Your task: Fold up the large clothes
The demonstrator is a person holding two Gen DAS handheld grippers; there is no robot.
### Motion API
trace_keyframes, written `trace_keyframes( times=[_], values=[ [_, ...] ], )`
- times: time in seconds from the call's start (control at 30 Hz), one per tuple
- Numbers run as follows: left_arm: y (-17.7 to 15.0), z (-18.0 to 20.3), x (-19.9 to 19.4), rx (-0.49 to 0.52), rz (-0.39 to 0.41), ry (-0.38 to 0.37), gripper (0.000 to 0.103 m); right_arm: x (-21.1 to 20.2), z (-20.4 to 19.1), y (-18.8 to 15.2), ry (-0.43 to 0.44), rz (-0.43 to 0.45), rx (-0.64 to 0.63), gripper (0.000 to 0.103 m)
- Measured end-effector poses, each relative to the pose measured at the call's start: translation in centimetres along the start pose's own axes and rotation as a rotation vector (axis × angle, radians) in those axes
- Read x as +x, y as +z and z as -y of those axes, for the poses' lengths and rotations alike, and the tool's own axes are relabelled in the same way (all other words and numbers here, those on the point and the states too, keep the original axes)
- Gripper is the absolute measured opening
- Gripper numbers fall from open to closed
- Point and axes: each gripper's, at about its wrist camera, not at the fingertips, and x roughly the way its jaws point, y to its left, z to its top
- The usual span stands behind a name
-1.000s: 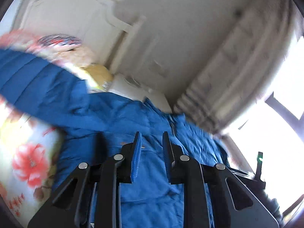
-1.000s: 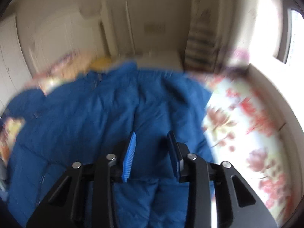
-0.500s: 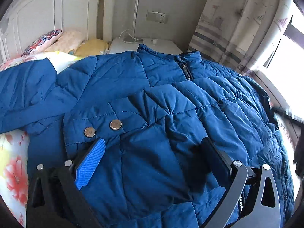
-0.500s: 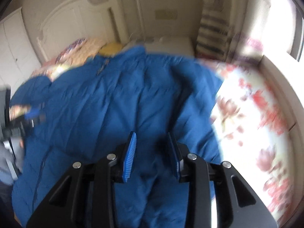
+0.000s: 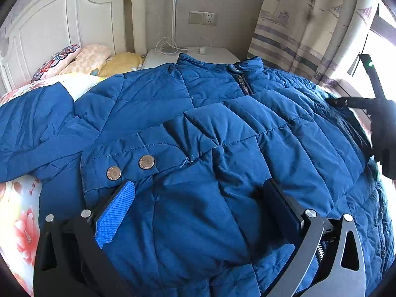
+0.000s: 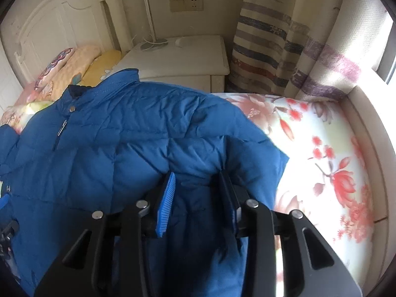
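Left tool (image 5: pixel 198 205) — black frame, silver screws, blue ribbed pad

One blue padded jacket (image 5: pixel 222 128) spread on the bed (image 6: pixel 321 148). Two metal snap buttons (image 5: pixel 146 161) on its sleeve cuff, side by side. One zipper (image 5: pixel 243 85) at the collar. Three pillows (image 5: pixel 91 58) beyond the jacket, against one white headboard (image 5: pixel 61 24). One white nightstand (image 6: pixel 183 57) beside the headboard, one lamp base (image 6: pixel 153 44) on it. One wall socket plate (image 5: pixel 203 18) above the nightstand. One striped curtain (image 6: pixel 272 37). Two sets of tongs: left (image 5: pixel 198 210), right (image 6: pixel 198 198).
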Motion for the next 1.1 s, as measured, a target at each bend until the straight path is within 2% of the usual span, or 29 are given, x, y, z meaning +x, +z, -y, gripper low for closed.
trace_keyframes(
  times=[0.03, 0.1, 0.27, 0.3, 0.37, 0.43, 0.5, 0.6, 0.73, 0.77, 0.83, 0.9, 1.0, 1.1],
  values=[
    [0.0, 0.1, 0.0, 0.002, -0.002, 0.003, 0.099, -0.5, -0.4, 0.0, -0.02, 0.022, -0.014, 0.038],
    [0.0, 0.1, 0.0, 0.005, -0.003, 0.007, 0.099, -1.1, -1.0, -0.3, -0.053, 0.067, -0.04, 0.048],
    [0.0, 0.1, 0.0, 0.004, -0.003, 0.007, 0.099, 0.3, -1.0, -1.4, -0.065, 0.027, -0.029, 0.052],
    [0.0, 0.1, 0.0, 0.005, -0.003, 0.007, 0.099, -0.3, -1.3, -1.5, -0.094, 0.02, -0.031, 0.052],
    [0.0, 0.1, 0.0, 0.006, -0.003, 0.008, 0.099, -2.4, -2.6, -2.3, -0.132, 0.067, -0.047, 0.052],
    [0.1, 0.1, 0.0, 0.006, -0.004, 0.009, 0.099, -5.7, -4.5, -4.1, -0.102, 0.162, -0.07, 0.055],
    [0.0, 0.1, 0.0, 0.006, -0.004, 0.008, 0.099, -7.1, -6.3, -6.2, -0.082, 0.185, -0.121, 0.065],
    [0.0, 0.1, 0.0, 0.006, -0.003, 0.008, 0.099, -5.1, -7.8, -8.7, -0.075, 0.092, -0.171, 0.066],
    [-0.1, -0.4, -0.6, -0.027, 0.029, 0.015, 0.099, -5.9, -7.4, -9.3, -0.071, 0.069, -0.107, 0.066],
    [-0.3, -0.8, -1.4, -0.056, 0.062, 0.043, 0.099, -6.5, -7.4, -9.3, -0.061, 0.075, -0.094, 0.066],
    [-0.7, -1.3, -2.8, -0.075, 0.101, 0.037, 0.099, -8.8, -8.6, -10.3, -0.016, 0.125, -0.097, 0.067],
    [-1.3, -2.0, -3.4, -0.09, 0.09, 0.038, 0.099, -9.8, -10.1, -11.3, 0.001, 0.14, -0.13, 0.073],
    [-2.3, -3.2, -2.6, -0.121, 0.01, 0.012, 0.099, -8.9, -12.2, -13.3, -0.004, 0.095, -0.19, 0.075],
    [-2.5, -3.1, -2.6, -0.12, 0.005, 0.01, 0.099, -8.6, -12.9, -14.5, -0.027, 0.085, -0.174, 0.076]
  ],
)
